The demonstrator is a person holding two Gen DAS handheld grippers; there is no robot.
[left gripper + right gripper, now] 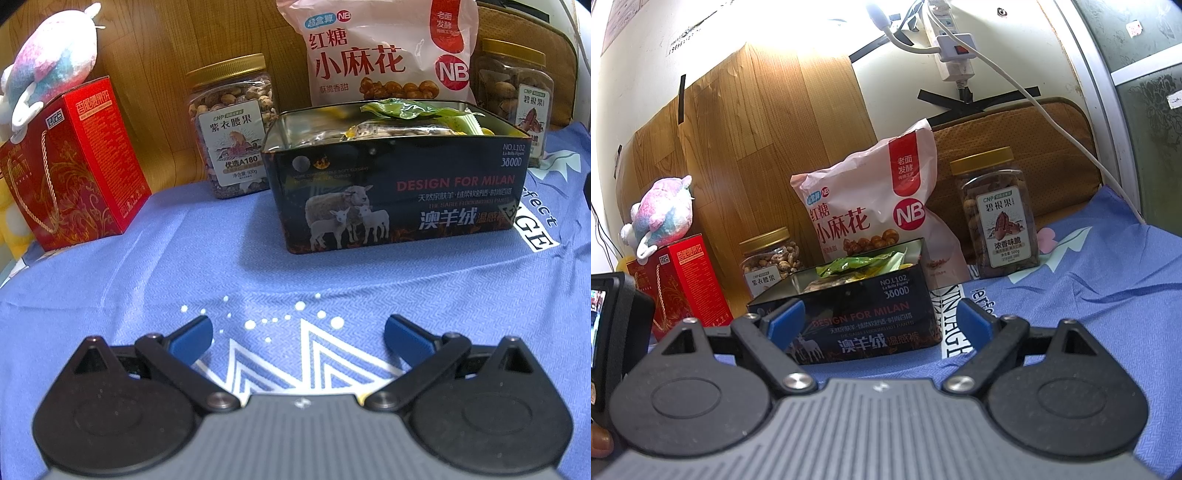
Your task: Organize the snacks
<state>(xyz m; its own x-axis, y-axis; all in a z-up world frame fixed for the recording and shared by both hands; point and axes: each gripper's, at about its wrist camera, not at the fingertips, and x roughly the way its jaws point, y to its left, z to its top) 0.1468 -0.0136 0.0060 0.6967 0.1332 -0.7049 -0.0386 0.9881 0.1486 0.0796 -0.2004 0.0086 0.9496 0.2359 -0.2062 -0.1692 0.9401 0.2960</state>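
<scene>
A black tin box [399, 192] [857, 317] with sheep on its side stands on the blue cloth, holding several wrapped snacks [402, 110] [860, 266]. Behind it leans a pink snack bag [373, 51] [871, 214]. A gold-lidded nut jar [232, 125] [772, 258] stands to its left, and another jar [517, 99] [997, 214] to its right. At far left sits a red gift box [77, 166] [683, 284]. My left gripper [298, 334] hangs open over the cloth, well short of the tin. My right gripper [881, 323] is open too, empty, facing the tin's front.
A plush toy [48, 66] [661, 218] sits on the red box. The blue cloth [184, 258] [1089, 295] covers the surface. A wood-grain panel [757, 147] and a brown cushion [1015, 129] back the snacks. A power strip [955, 48] with cables hangs above. The other gripper's body [613, 332] is at left.
</scene>
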